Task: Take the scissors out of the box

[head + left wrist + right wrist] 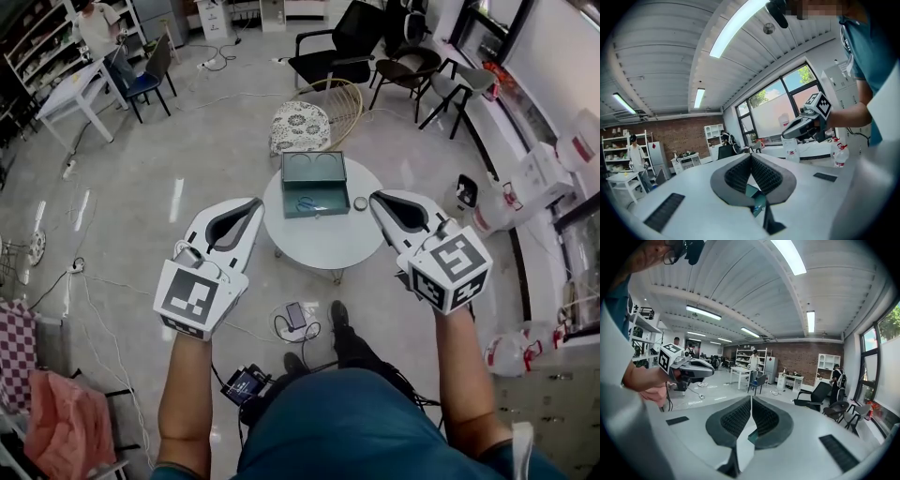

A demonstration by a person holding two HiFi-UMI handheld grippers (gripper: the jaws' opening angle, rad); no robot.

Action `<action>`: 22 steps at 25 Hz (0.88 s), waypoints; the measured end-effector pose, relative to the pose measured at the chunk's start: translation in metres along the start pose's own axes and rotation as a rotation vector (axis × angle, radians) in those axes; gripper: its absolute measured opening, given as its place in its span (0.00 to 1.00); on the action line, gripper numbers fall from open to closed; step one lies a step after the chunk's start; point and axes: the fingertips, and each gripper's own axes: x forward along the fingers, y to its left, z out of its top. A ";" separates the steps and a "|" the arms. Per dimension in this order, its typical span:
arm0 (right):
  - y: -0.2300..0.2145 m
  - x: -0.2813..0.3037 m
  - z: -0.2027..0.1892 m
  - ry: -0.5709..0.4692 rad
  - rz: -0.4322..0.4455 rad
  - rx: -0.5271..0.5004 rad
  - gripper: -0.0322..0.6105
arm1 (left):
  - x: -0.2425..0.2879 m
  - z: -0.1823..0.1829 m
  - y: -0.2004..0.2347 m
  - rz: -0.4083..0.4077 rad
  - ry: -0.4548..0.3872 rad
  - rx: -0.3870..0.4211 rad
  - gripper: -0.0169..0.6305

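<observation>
A dark green box (330, 208) stands open on the round white table (323, 239), its lid (314, 167) tipped back on the far side. Blue-handled scissors (305, 202) lie inside the box. My left gripper (255, 202) hovers at the table's left rim, jaws pressed together and holding nothing. My right gripper (374, 198) hangs over the table's right side, also shut and holding nothing. Both are held above the table, on either side of the box. In the left gripper view the shut jaws (751, 156) point across the room, with the right gripper (802, 125) in sight. The right gripper view shows its shut jaws (751, 398) and the left gripper (689, 366).
A small round object (360, 202) lies on the table right of the box. A patterned stool (300, 124) and wicker chair (342, 98) stand behind the table. A phone (295, 316) and cables lie on the floor near my feet. Bottles (489, 220) stand at the right.
</observation>
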 end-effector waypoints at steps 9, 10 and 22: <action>-0.065 0.076 -0.029 0.052 0.123 -0.003 0.11 | 0.059 -0.022 0.025 0.063 0.074 -0.034 0.05; -0.070 0.087 -0.032 0.061 0.135 -0.004 0.11 | 0.064 -0.025 0.029 0.069 0.079 -0.041 0.05; -0.099 0.204 -0.104 0.192 0.287 -0.012 0.11 | 0.096 -0.086 0.061 0.136 0.165 -0.115 0.05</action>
